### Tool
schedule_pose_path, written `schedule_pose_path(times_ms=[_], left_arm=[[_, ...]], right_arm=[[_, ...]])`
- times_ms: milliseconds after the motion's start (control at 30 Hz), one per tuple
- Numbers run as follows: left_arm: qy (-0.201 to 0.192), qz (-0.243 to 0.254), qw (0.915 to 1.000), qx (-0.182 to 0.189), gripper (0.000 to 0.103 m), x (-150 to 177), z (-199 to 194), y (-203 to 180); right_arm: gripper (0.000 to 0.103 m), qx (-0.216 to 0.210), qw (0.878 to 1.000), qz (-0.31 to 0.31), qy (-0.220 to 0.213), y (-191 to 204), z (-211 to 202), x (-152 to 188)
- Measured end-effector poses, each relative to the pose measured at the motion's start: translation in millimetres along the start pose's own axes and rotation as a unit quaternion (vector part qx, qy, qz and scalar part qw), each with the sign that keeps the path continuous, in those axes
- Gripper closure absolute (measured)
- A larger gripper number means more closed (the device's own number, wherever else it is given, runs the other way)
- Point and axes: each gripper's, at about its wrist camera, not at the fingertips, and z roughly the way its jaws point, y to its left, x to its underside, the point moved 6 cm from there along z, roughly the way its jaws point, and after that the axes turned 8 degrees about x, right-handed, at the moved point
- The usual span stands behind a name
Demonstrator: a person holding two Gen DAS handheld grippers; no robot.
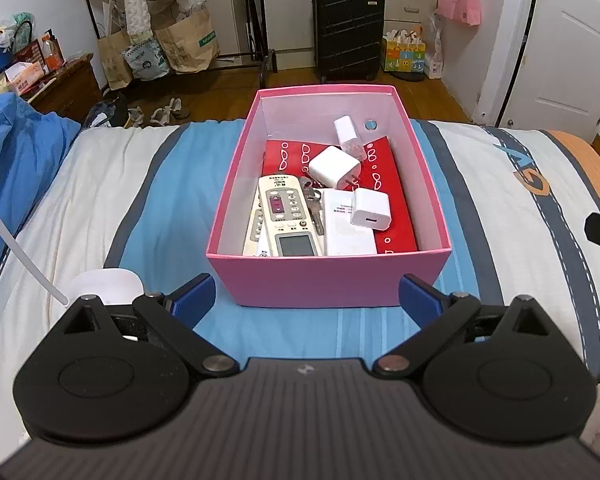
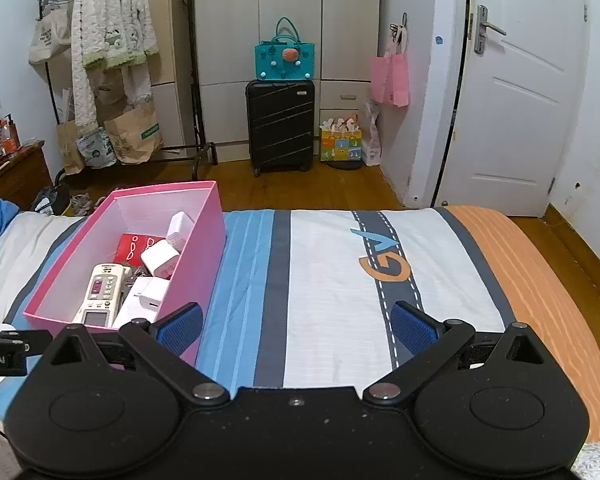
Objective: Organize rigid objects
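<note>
Pink box wall hides remote bottom.

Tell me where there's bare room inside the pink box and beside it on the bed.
Inside the pink box, only the far end behind the upright charger is bare; remotes and chargers crowd the near half. The bedspread right of the box is free.

"GV" on bedspread, "bot.AI" on left tool
</note>
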Motion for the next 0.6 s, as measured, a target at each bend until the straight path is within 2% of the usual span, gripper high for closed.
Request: schedule_pose_path(times_ms=[233, 600], left_arm=[[-0.003, -0.001, 1.0, 0.002, 0.004, 0, 1, -1], [0.017, 0.003, 0.9996, -0.022, 0.004, 2, 7, 4]], right_arm=[[0.001, -0.027, 0.999, -0.019, 0.0, 12, -5, 2], [0.001, -0.01, 1.0, -0.023, 0.003, 14, -2, 6]])
